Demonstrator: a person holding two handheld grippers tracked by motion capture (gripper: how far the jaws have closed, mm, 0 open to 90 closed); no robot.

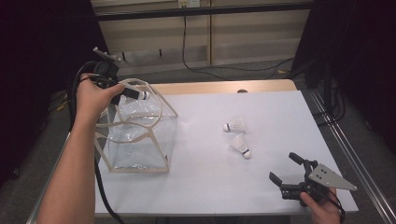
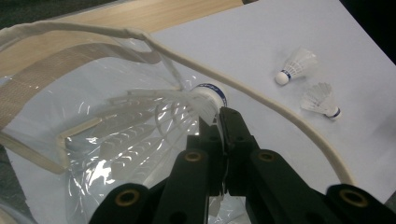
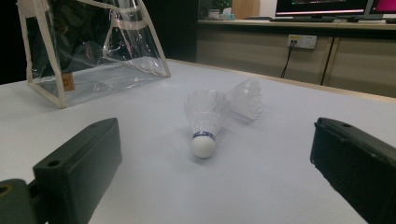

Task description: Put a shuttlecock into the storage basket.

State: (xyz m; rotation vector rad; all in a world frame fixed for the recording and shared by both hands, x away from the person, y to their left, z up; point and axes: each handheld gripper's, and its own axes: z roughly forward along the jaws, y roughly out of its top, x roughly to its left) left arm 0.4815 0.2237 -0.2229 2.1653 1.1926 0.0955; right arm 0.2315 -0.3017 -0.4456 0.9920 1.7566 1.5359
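Observation:
My left gripper (image 1: pixel 139 94) hangs over the open top of a clear plastic bag (image 1: pixel 137 144) with beige trim, at the table's left. It is shut on a white shuttlecock (image 2: pixel 211 94). The jaws pinch it just behind the cork, and the feathers point toward the bag's mouth. Two more white shuttlecocks (image 1: pixel 235 124) (image 1: pixel 241 145) lie side by side near the middle of the white table. My right gripper (image 1: pixel 283 166) rests low at the front right, open and with nothing in it. In the right gripper view the nearer shuttlecock (image 3: pixel 203 121) lies ahead of the jaws, cork toward me.
The bag's beige handle strap (image 2: pixel 261 100) loops across under the left gripper. A wooden strip (image 1: pixel 224 87) runs along the white table top's far side. Cables (image 1: pixel 196 60) lie on the floor beyond. Dark curtains stand at both sides.

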